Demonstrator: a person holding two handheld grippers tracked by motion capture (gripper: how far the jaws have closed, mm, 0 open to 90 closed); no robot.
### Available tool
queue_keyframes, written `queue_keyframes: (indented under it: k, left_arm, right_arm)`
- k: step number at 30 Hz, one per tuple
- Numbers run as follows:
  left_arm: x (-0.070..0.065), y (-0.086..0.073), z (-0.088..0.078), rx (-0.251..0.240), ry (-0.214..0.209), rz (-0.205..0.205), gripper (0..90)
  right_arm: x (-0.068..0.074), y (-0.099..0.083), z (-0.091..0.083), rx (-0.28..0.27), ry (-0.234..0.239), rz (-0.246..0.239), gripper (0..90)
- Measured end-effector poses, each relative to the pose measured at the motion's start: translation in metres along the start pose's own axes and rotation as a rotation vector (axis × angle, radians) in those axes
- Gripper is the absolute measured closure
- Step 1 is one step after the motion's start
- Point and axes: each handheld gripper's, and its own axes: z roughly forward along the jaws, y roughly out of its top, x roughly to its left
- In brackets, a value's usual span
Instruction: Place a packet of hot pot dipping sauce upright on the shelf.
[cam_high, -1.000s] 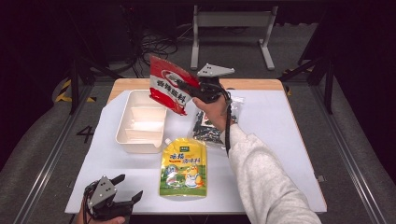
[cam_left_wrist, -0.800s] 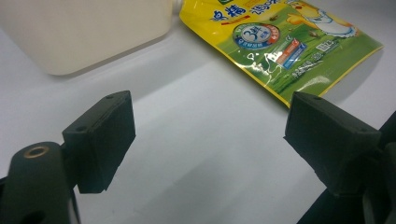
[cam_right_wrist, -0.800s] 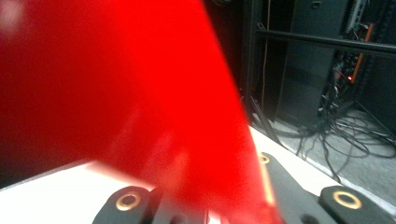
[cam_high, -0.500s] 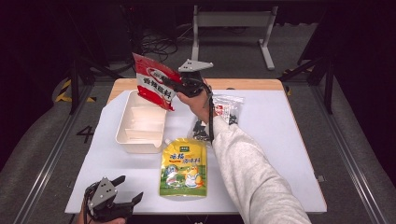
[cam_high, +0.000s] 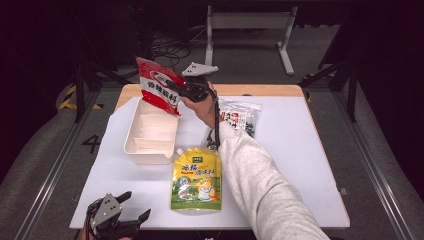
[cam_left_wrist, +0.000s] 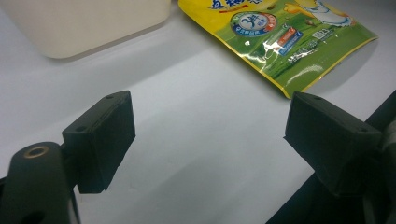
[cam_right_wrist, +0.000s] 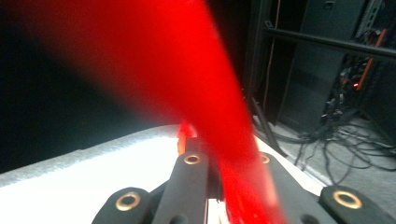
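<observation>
My right gripper (cam_high: 176, 90) is shut on a red and white snack bag (cam_high: 159, 92), which hangs tilted in the air above the far end of the cream tray (cam_high: 131, 141). In the right gripper view the red bag (cam_right_wrist: 187, 84) fills the middle, pinched between the jaws (cam_right_wrist: 219, 172). My left gripper (cam_high: 134, 209) rests at the table's near left corner, open and empty. Its view shows both pads wide apart (cam_left_wrist: 205, 140) over bare white table, with the yellow-green pouch (cam_left_wrist: 280, 42) beyond. That pouch (cam_high: 196, 177) lies flat in front of the tray.
A clear packet with dark contents (cam_high: 240, 117) lies right of my right wrist. The white table cover (cam_high: 300, 165) has open room on its right side. Dark stands and cables sit beyond the table's far edge.
My right gripper has carried the red bag leftward and slightly down, from over the table's middle to above the tray's far end. The left gripper has stayed still.
</observation>
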Motion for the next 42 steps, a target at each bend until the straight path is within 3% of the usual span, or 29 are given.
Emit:
queue_keyframes:
  k: [6, 10, 12, 14, 17, 22, 24, 35, 39, 42]
  left_arm:
    - [0.0, -0.001, -0.003, 0.001, 0.003, 0.0, 16.6]
    - [0.0, -0.002, -0.002, 0.004, -0.003, -0.004, 16.6]
    - [-0.001, -0.002, -0.002, 0.006, -0.007, -0.003, 16.6]
    - [-0.001, -0.002, -0.002, 0.007, -0.007, -0.006, 16.6]
    - [-0.001, -0.002, -0.002, 0.005, -0.01, 0.0, 16.6]
    - [-0.001, -0.002, -0.002, 0.008, -0.012, 0.003, 16.6]
    - [-0.001, -0.001, -0.002, 0.011, -0.016, 0.011, 16.6]
    - [-0.002, 0.0, 0.002, 0.013, -0.03, 0.021, 16.5]
    - [-0.003, 0.002, 0.005, 0.018, -0.038, 0.03, 16.5]
    - [-0.004, 0.003, 0.006, 0.02, -0.04, 0.034, 16.5]
  right_arm:
    - [-0.003, -0.007, 0.004, -0.023, 0.014, 0.037, 89.3]
    - [-0.004, -0.015, 0.009, 0.004, 0.008, 0.04, 89.3]
    - [-0.007, -0.018, 0.009, -0.015, 0.018, 0.081, 89.2]
    - [-0.007, -0.02, 0.01, -0.015, 0.018, 0.089, 89.1]
    - [-0.001, -0.023, 0.02, 0.063, -0.018, 0.059, 88.7]
    - [0.001, -0.023, 0.022, 0.084, -0.048, 0.071, 88.8]
    - [0.0, -0.021, 0.021, 0.11, -0.063, 0.05, 89.1]
    - [0.001, -0.027, 0.03, 0.173, -0.065, 0.056, 88.7]
    - [0.002, -0.029, 0.032, 0.217, -0.077, 0.058, 78.1]
    - [0.002, -0.029, 0.031, 0.219, -0.08, 0.069, 72.1]
